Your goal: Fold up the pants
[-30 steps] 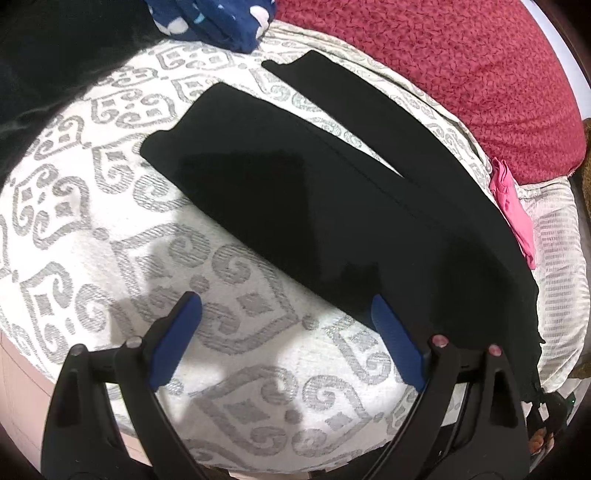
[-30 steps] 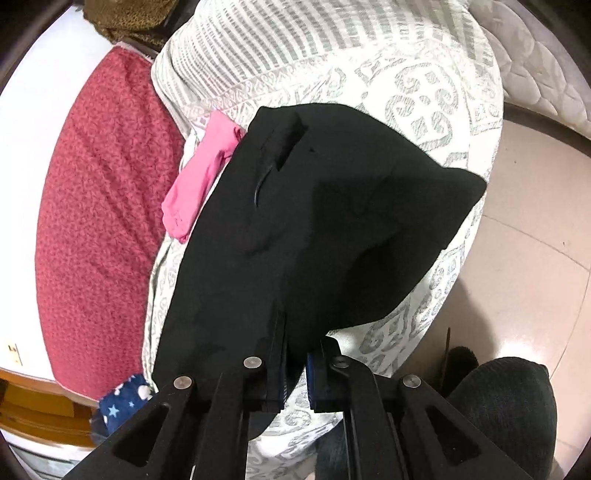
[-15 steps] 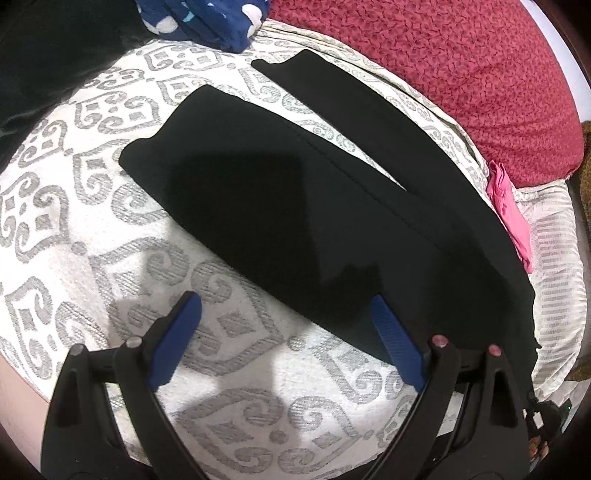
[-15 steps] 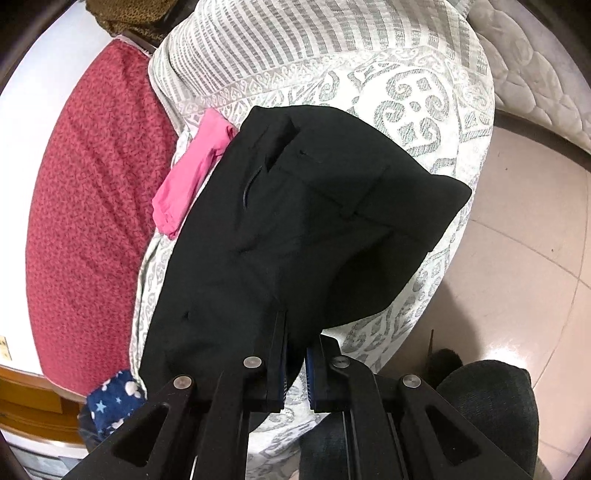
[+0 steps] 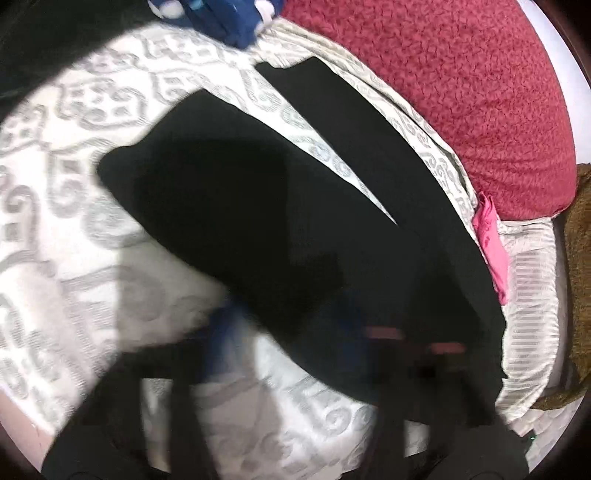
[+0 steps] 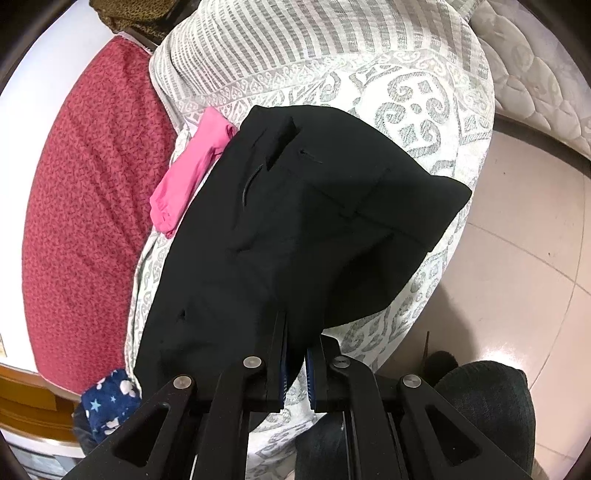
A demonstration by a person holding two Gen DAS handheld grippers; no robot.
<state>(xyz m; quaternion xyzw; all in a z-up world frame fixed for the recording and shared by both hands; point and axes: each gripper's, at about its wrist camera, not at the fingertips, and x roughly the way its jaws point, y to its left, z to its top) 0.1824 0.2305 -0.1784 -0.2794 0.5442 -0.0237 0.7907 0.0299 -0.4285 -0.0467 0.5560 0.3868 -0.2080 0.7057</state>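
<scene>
Black pants (image 5: 258,221) lie on a white and grey patterned bed cover (image 5: 74,229), both legs stretching up and left, a strip of cover between them. My left gripper (image 5: 291,332) is blurred by motion at the near edge of the pants; its blue pads look closer together, around the fabric edge. In the right wrist view the waist end of the pants (image 6: 314,221) lies flat. My right gripper (image 6: 295,354) is shut on the pants' near edge.
A red blanket (image 5: 461,92) lies beyond the pants. A pink garment (image 6: 192,170) sits beside the waist. A navy starred cloth (image 5: 229,14) lies at the leg ends. Tiled floor (image 6: 517,277) lies past the bed edge on the right.
My left gripper has moved forward onto the near edge of the pants and its fingers have narrowed; the view is now blurred. My right gripper stays shut on the pants.
</scene>
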